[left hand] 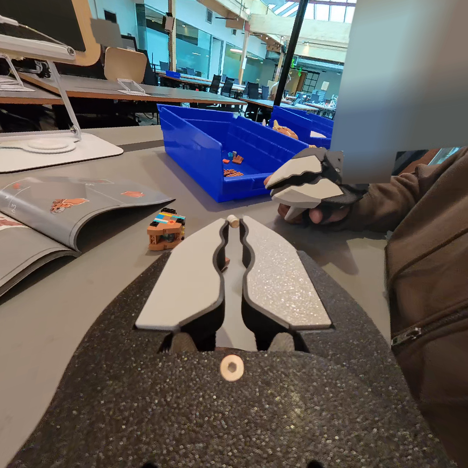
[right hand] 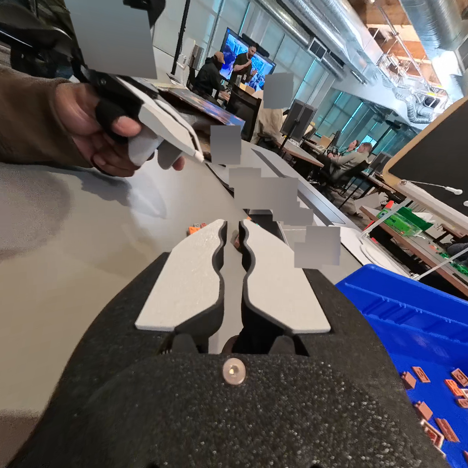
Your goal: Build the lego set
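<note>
My left gripper jaws pinch a small cream round stud; right gripper jaws nearly closed, contents unclear. Next, I judge: seat it on the brown brick model, centre-left on the counter.

Open-plan office, glass partitions upper centre, long desks with black chairs, exposed ducts overhead, wall screen lit

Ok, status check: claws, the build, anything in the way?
Left claw shut on small cream round piece. Right claw nearly shut, brown bit between, grip unclear. Partial build on table, untouched. Booklet beside it, not blocking.
</note>
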